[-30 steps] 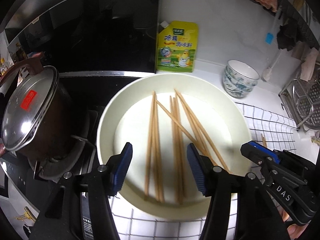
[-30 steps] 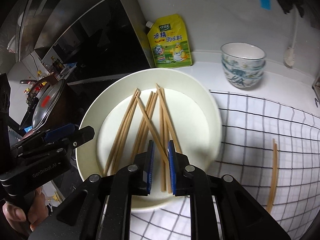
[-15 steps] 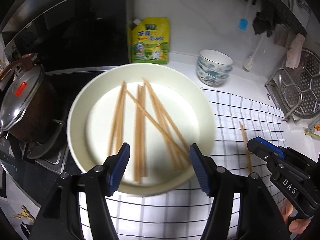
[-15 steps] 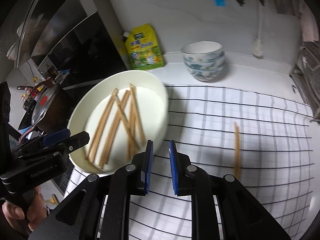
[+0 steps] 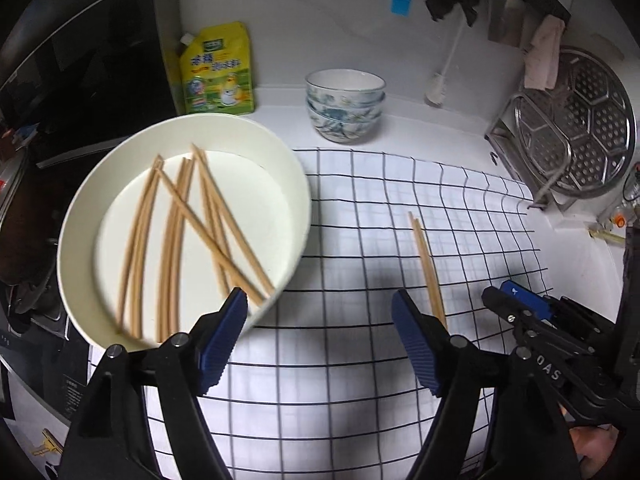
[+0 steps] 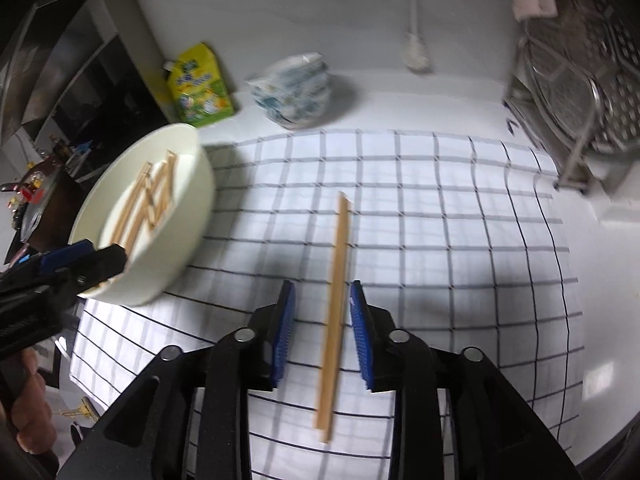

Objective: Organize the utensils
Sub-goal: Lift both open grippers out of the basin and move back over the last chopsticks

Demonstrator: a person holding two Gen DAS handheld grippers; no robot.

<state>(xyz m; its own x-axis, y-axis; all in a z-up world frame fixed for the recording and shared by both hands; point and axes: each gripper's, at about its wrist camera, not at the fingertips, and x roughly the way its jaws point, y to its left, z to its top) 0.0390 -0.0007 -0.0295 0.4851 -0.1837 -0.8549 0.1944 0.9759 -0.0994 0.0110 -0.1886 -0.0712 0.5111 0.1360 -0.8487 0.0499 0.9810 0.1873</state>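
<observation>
Right wrist view: right gripper (image 6: 322, 322) jaws opening, pads astride the chopstick pair (image 6: 335, 308) lying on the checked cloth (image 6: 460, 240), not pressing it. Left gripper (image 5: 320, 334) also opening, nothing between its jaws, over the cloth beside the white bowl (image 5: 288, 168) holding more chopsticks (image 5: 188, 236). Judgement: sticks light, stiff, smooth, liable to roll or scissor; best pinched near mid-length, both together.
</observation>
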